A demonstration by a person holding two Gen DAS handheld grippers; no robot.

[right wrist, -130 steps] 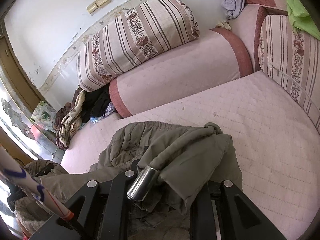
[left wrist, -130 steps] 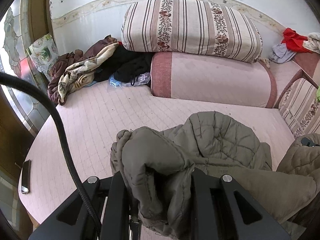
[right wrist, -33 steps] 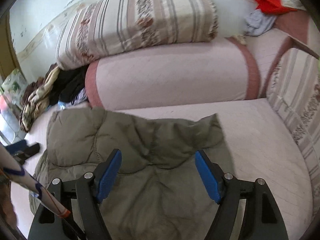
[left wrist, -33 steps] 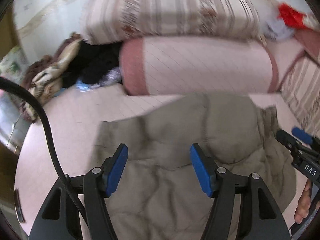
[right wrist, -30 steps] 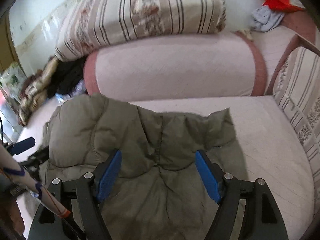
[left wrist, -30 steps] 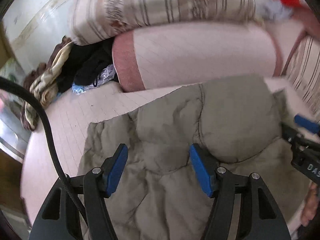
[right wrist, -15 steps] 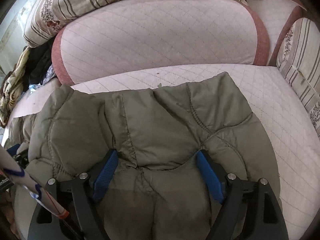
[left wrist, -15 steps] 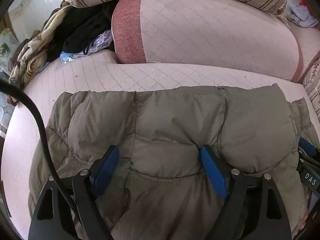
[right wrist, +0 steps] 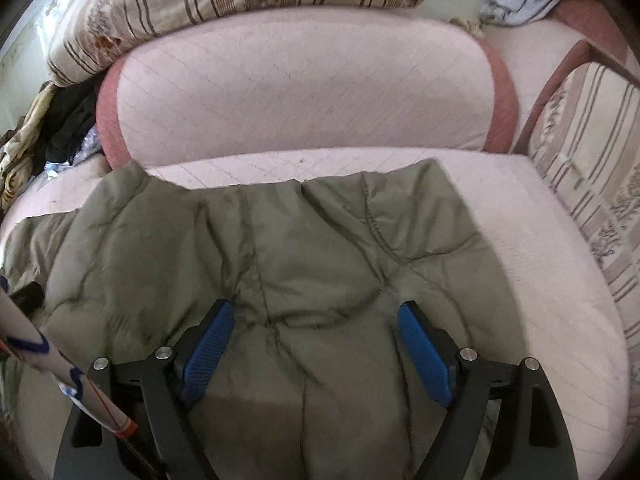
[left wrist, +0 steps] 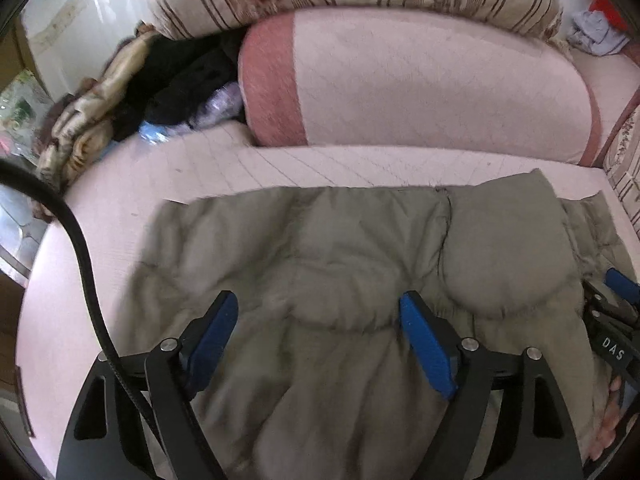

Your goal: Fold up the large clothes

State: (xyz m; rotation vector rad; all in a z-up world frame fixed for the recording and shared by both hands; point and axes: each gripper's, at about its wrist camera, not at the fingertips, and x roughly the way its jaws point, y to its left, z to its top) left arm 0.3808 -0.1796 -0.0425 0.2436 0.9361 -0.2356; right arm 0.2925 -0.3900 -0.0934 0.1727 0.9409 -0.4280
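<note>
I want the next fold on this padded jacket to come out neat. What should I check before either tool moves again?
1. Left tool free of cloth: ok, jaws wide apart, nothing between them.
2. Right tool free of cloth: ok, also open over the olive jacket.
3. Jacket spread out on the sofa seat: ok, it lies broad and fairly flat.
4. Far edge straight: not ok, the right corner sits further back than the rest.
5. Surface smooth: not ok, puffy creases run across the middle.
6. Near hem lined up: cannot tell, it is hidden below both tools.
</note>
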